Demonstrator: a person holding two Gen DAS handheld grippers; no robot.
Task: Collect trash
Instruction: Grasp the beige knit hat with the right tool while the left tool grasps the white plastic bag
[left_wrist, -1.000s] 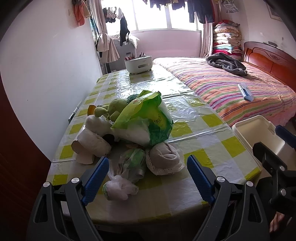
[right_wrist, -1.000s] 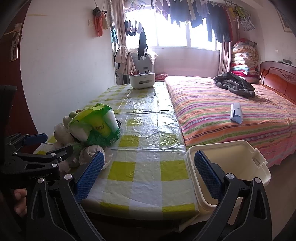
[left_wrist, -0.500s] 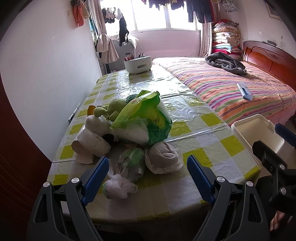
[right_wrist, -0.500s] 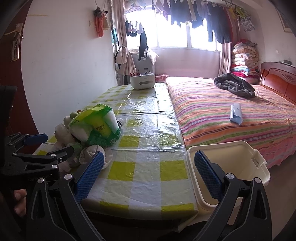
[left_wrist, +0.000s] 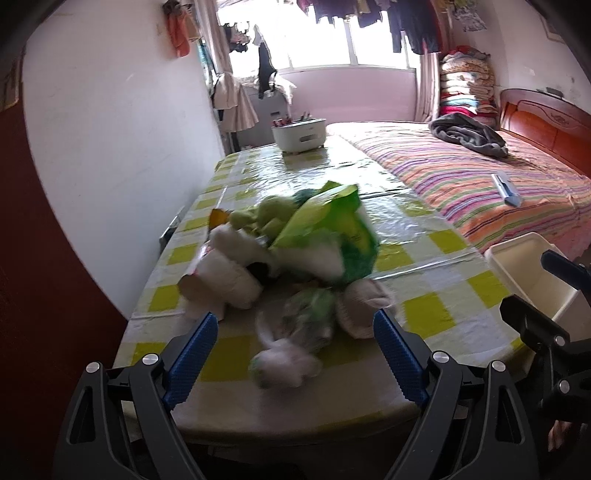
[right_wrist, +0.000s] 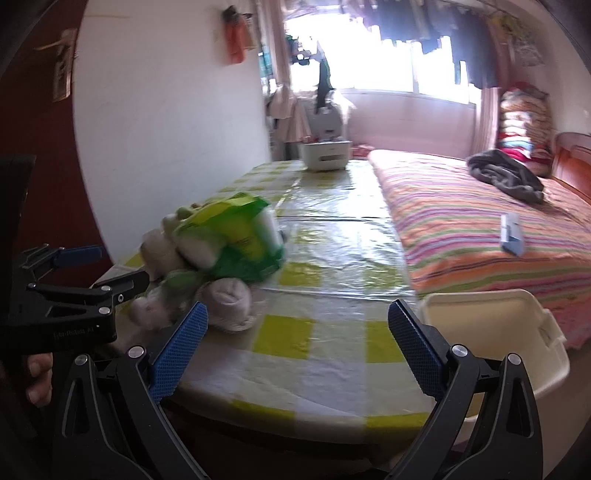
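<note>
The right gripper (right_wrist: 295, 332), jaws wide apart, hovers over the checked table (right_wrist: 332, 354). A trash pile (right_wrist: 218, 254) lies left of it, beside the left gripper (right_wrist: 107, 269). A cream bin (right_wrist: 491, 332) stands at the table's right edge.

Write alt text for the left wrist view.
The open left tool points at a blurred trash pile on a yellow-checked table. A cream bin stands at the right, before a striped bed.

Black clamp-style claw (left_wrist: 295, 347), blue textured pads (left_wrist: 192, 350), silver screws, seemingly plastic
</note>
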